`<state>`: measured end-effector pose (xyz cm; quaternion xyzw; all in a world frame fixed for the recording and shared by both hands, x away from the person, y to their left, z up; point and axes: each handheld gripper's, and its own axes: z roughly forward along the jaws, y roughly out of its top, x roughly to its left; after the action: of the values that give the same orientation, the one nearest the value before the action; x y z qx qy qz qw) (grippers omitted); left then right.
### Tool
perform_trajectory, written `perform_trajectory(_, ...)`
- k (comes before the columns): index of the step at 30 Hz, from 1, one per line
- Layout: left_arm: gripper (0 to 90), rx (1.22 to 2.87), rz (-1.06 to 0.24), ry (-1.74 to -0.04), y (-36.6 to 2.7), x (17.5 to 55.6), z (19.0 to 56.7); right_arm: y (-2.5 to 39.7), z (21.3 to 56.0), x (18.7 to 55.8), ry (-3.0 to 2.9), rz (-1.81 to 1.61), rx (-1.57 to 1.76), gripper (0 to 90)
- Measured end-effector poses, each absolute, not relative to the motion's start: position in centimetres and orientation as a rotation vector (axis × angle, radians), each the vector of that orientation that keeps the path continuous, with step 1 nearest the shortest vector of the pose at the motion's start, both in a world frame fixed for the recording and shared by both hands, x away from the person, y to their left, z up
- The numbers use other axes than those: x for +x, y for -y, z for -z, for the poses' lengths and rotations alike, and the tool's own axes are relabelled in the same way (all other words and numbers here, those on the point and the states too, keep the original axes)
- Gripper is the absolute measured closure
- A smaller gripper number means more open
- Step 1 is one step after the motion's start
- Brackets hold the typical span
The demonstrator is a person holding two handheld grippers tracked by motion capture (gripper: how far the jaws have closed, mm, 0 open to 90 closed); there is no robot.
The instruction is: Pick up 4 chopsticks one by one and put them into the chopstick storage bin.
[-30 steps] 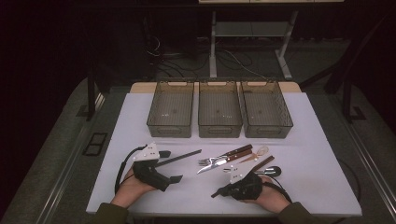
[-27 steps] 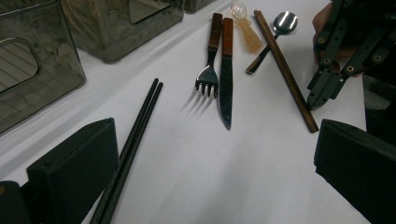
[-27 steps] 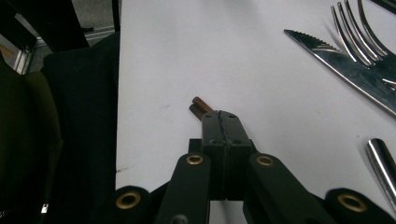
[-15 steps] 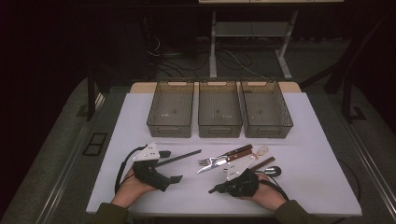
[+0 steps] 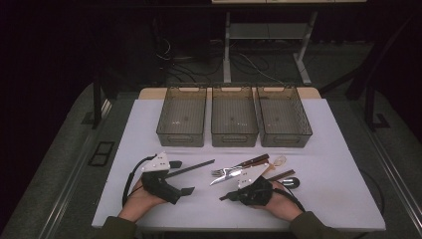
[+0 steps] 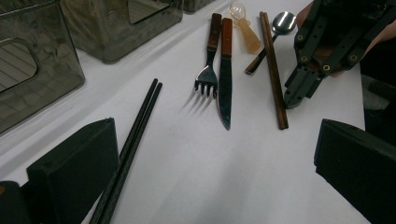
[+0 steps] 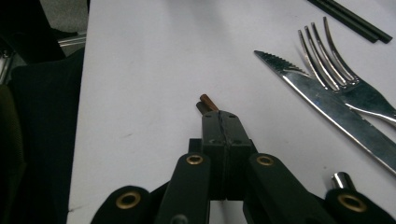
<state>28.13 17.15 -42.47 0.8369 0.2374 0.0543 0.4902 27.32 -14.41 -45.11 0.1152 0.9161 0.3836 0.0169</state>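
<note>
Two grippers: both are sitting low on the near side of the white table (image 5: 328, 199), with the cutlery lying between them and the bins.
Left gripper (image 5: 181, 177): it is holding its spot from a second ago, jaws spread wide apart and gripping nothing.
Black chopsticks (image 6: 135, 135): they are lying flat between those wide jaws, running close along one of them, ready to be pinched.
Fork (image 6: 208, 79) and knife (image 6: 225, 84): they are lying side by side in the middle, untouched, handles pointing toward the bins.
Right gripper (image 5: 225, 196): this is the one moving; over the last second it has been sliding left and toward the person, and its jaws are pressed together.
Brown chopsticks (image 6: 273, 70): their near tips are peeking out just past the closed right jaws; whether the jaws are actually pinching them, I cannot tell.
What that means: the right hand seems to be lining up on the brown pair, so sorting looks like it is only just starting.
Left bin (image 5: 180, 139): sitting empty.
Middle bin (image 5: 234, 140): sitting empty too.
Right bin (image 5: 286, 140): also empty, all three touching in a row at the far side, well apart from the cutlery.
</note>
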Motion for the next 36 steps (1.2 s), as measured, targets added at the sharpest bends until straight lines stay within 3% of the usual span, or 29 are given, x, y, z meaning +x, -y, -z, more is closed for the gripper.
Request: perform_trajectory(36, 0.0, 2.035, -0.131, -0.572, -17.2, 28.2, 42.5, 13.6, 45.0, 29.3, -2.805, -1.195, 0.474, 89.8)
